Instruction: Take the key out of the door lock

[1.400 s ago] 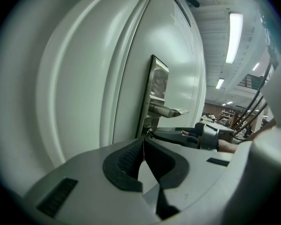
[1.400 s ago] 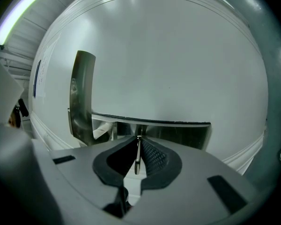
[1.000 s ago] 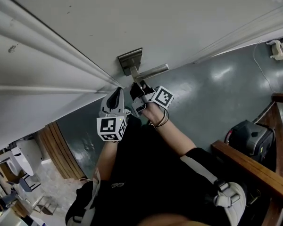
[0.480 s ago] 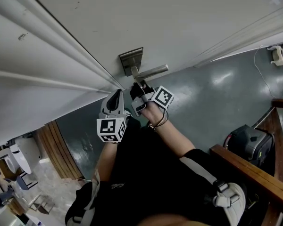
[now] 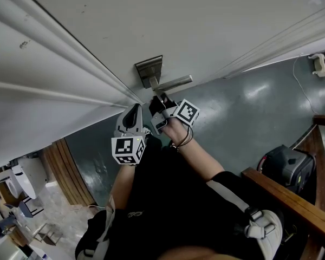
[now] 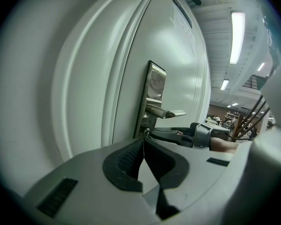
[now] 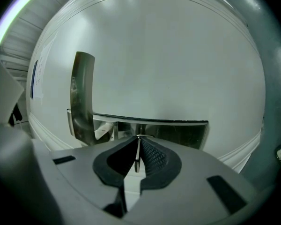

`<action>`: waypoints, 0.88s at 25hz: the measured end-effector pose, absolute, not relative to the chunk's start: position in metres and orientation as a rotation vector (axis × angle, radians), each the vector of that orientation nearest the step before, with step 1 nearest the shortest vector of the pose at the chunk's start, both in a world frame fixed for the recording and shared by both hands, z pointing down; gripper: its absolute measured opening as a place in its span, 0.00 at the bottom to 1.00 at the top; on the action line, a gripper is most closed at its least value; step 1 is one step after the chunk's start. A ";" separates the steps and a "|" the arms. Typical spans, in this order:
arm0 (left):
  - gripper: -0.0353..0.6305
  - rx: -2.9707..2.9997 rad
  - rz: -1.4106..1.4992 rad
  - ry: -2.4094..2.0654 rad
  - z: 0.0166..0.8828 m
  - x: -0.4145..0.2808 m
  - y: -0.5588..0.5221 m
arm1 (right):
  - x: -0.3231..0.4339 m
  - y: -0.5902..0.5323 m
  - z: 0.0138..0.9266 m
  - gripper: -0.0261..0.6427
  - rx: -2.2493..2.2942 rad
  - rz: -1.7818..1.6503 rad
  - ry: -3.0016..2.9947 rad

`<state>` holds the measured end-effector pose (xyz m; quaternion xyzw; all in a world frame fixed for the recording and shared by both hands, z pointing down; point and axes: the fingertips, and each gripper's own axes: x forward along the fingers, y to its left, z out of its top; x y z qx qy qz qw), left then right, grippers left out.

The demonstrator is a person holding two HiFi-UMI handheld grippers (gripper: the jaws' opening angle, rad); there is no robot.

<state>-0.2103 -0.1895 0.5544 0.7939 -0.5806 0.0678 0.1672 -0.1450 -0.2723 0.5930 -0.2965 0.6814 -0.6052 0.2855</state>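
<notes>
A metal lock plate [image 5: 149, 69] with a lever handle [image 5: 176, 82] sits on the white door [image 5: 195, 20]. My right gripper [image 5: 158, 101] reaches level to the plate just under the lever. In the right gripper view it [image 7: 137, 142] is shut on the thin key [image 7: 137, 154], seen edge-on between the pads, with the lever [image 7: 154, 125] right behind. My left gripper [image 5: 134, 112] hangs beside it to the left, short of the door. Its jaws [image 6: 144, 139] are shut with nothing between them. The right gripper's fingers [image 6: 171, 135] show just beyond, below the plate [image 6: 152, 95].
The door frame's mouldings [image 5: 54, 64] run along the left. A grey-green floor [image 5: 244, 112] lies to the right, with a dark bag [image 5: 284, 158] and a wooden rail [image 5: 292, 196] at the lower right. A wall fitting with a cable [image 5: 319, 61] is at the far right.
</notes>
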 end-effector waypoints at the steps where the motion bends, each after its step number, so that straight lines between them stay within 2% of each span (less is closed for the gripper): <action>1: 0.09 2.259 0.192 -1.653 0.554 -0.210 -0.190 | -0.145 -0.272 0.593 0.08 -0.791 -1.620 1.823; 22: 0.09 2.265 0.197 -1.632 0.555 -0.190 -0.181 | -0.120 -0.236 0.595 0.08 -0.803 -1.587 1.890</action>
